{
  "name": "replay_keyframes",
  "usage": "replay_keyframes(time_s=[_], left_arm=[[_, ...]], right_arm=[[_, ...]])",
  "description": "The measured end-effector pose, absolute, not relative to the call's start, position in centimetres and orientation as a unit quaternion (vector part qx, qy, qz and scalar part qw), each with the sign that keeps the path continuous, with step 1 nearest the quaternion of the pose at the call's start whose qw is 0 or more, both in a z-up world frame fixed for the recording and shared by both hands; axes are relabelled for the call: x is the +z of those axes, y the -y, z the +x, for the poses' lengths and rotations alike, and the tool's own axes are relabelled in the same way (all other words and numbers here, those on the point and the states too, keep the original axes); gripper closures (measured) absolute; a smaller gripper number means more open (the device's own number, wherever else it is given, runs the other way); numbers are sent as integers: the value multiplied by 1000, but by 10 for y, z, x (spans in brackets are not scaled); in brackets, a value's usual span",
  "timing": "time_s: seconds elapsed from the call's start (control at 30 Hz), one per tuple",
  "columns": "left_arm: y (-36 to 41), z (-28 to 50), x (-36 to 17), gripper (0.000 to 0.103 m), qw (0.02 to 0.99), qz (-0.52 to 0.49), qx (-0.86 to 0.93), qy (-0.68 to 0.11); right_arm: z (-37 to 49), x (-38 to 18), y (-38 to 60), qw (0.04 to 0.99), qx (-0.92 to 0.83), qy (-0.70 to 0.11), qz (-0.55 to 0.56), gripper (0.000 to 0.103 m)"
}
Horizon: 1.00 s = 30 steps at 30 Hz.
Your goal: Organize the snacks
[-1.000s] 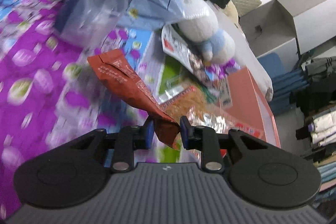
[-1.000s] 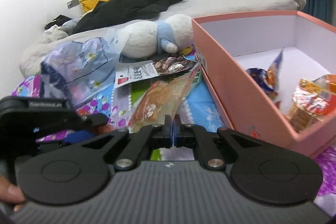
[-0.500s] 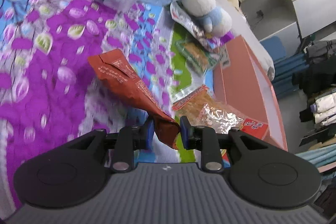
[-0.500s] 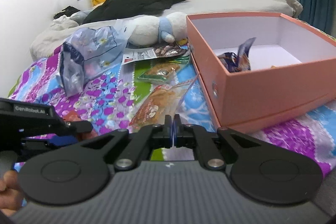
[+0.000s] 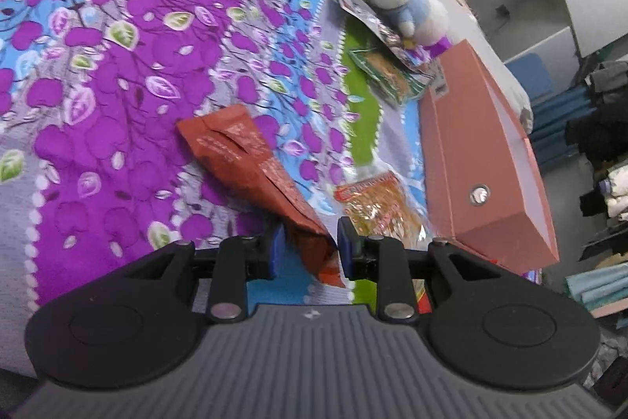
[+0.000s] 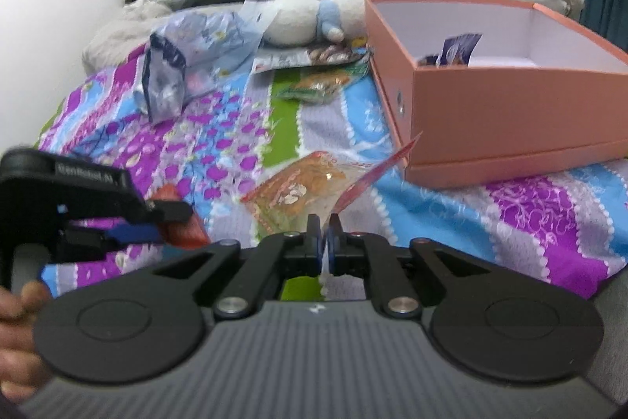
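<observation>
The left claw (image 5: 307,249) pinched a red packet (image 5: 251,160) by its corner, letting it hang clear of the bed (image 5: 98,97). The right claw (image 6: 324,237) gripped a clear pack (image 6: 310,191) by its edge, likely bound for the box (image 6: 510,105) just beside.

Both tools were black plastic with ribbed grey bodies; the left gripper (image 5: 307,248) had blue pads (image 5: 277,246) and silver screws; the right gripper (image 6: 324,236) matched; bare fingers (image 6: 17,305) showed.
</observation>
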<state>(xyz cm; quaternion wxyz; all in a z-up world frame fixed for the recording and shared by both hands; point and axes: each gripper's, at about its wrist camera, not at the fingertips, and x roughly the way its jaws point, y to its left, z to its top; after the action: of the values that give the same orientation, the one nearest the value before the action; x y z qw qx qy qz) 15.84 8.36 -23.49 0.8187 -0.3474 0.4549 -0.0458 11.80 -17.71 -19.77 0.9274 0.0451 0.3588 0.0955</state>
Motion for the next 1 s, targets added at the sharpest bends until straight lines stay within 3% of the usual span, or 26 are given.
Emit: replay_keyframes(time_s=[0.1,0.13,0.2,0.23,0.27,1.0], left_arm=[[-86,158,-234,45,818,-341,-25,-462],[-88,157,-233,37,820,-340,-20,-460],[-89,155,-232,33,824,-332,-14,-460],[-89,155,-232,31,824,-327,-8,-463],[-89,156,-233,31,823,-324,-2,-466],[-83,161,-232,25,836,-297,44,-459]], right_arm=[[120,-201,177,920,112,-372,52,90],[120,-203,176,917,120,-377,51,81],[121,-206,177,910,137,-387,61,57],[121,-208,177,907,141,-390,69,38],[122,-209,177,905,144,-393,72,26],[115,-186,200,940,165,-298,-11,25]])
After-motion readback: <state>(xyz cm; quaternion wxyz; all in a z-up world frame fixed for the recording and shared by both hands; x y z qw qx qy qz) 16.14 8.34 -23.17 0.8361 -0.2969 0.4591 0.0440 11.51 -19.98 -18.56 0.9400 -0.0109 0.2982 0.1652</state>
